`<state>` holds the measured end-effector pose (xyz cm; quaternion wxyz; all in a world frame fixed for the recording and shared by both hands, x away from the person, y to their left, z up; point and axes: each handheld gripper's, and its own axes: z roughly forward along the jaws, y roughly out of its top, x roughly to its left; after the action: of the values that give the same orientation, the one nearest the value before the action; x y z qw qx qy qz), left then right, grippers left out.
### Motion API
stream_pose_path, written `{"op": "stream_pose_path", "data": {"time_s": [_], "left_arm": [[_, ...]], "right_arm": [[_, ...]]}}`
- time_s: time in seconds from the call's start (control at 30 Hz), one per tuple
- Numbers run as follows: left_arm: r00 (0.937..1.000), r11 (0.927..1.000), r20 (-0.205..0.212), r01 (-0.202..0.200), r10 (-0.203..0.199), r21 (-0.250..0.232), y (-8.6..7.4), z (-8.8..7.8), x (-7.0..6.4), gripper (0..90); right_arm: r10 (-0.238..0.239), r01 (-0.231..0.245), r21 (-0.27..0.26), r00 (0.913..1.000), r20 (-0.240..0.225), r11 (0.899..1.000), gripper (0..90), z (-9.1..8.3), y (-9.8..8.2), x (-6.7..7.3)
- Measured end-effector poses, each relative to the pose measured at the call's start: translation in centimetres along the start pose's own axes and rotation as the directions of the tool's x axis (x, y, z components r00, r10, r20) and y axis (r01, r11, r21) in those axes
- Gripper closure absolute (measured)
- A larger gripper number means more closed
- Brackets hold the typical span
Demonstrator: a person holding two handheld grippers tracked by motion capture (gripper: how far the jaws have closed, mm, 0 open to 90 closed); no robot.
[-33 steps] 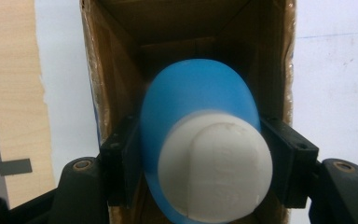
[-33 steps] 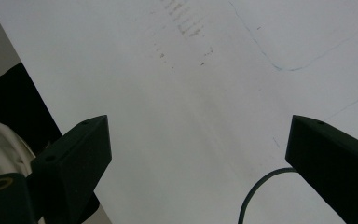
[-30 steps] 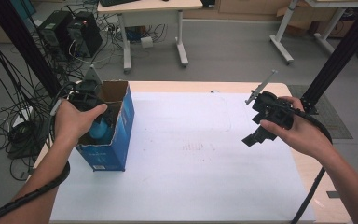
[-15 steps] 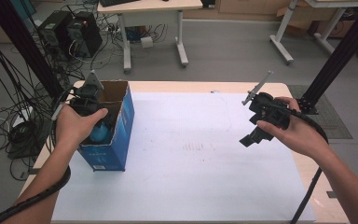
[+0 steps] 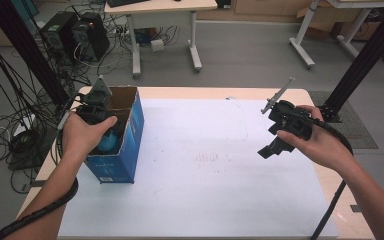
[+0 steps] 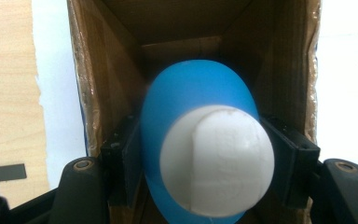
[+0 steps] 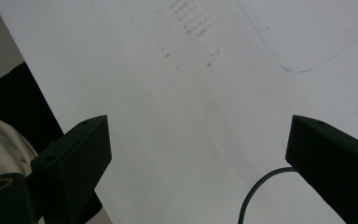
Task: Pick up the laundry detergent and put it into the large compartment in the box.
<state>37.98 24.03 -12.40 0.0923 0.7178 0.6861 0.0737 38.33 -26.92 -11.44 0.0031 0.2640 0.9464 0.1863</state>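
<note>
**Blue Object Held Over Open Box; Right Gripper Idle**

Grey flooring, desks and loose cables surround a wooden table covered by a white sheet that bears faint marks.

1. Blue object. A rounded blue object with a white end cap sits between the jaws of the left gripper. Both jaws press against its sides, so this gripper is clamped on it. In the left gripper view, the object lies over the open mouth of the box, with the brown cardboard interior behind it. In the high view, a blue patch is visible within the box opening, beneath the left hand.

2. Box. The blue cardboard box stands upright at the left edge of the white sheet, top flaps open.

3. Left hand. The left hand grips its gripper directly above the box opening. A black cable runs back along the forearm.

4. Right gripper. The right hand holds the right gripper above the right side of the table, well apart from the box. Its jaws stand wide apart with nothing between them. They point down at the bare white sheet, where a thin drawn line and a loop of cable are visible.
</note>
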Motion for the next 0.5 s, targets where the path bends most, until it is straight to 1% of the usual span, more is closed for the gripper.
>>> {"op": "stream_pose_path", "data": {"time_s": [0.5], "left_arm": [[1.0000,1.0000,0.004,0.007,-0.007,0.004,0.04,-0.07,0.22,36.9]], "right_arm": [[-0.003,0.003,0.002,1.0000,-0.001,1.000,6.6,0.07,0.12,-0.01]]}}
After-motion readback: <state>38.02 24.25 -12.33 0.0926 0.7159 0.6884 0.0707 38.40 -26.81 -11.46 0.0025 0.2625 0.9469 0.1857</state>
